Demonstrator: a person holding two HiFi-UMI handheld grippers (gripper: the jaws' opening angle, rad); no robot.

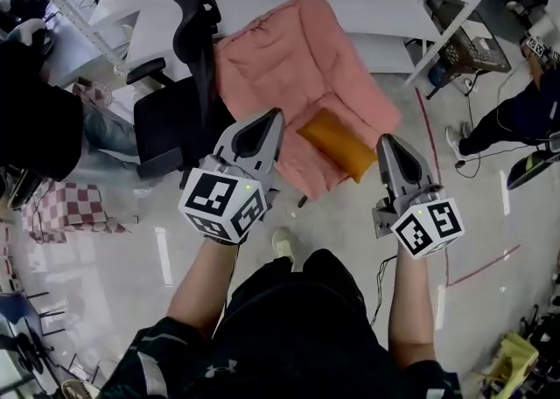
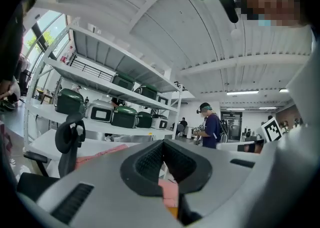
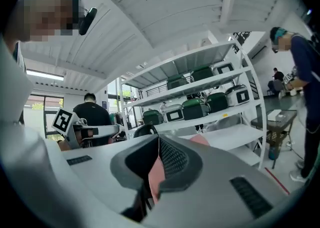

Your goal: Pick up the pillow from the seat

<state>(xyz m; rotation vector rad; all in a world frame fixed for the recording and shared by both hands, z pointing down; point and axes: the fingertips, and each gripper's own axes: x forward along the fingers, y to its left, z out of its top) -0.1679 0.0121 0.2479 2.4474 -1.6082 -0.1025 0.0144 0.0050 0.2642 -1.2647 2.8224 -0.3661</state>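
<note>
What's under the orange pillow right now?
The orange rectangular pillow lies on a pink cloth draped over the seat. The seat itself is covered, so unseen.

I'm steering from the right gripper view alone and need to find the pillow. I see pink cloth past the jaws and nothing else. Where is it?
Observer: The orange pillow lies on the pink-covered seat, near its front edge.
Operator: Which side of my gripper?
Observer: In the head view it shows just left of the right gripper, whose jaws are together.
Operator: And the left gripper?
Observer: The left gripper shows on the pillow's other side, with its jaws together and nothing in them.
</note>
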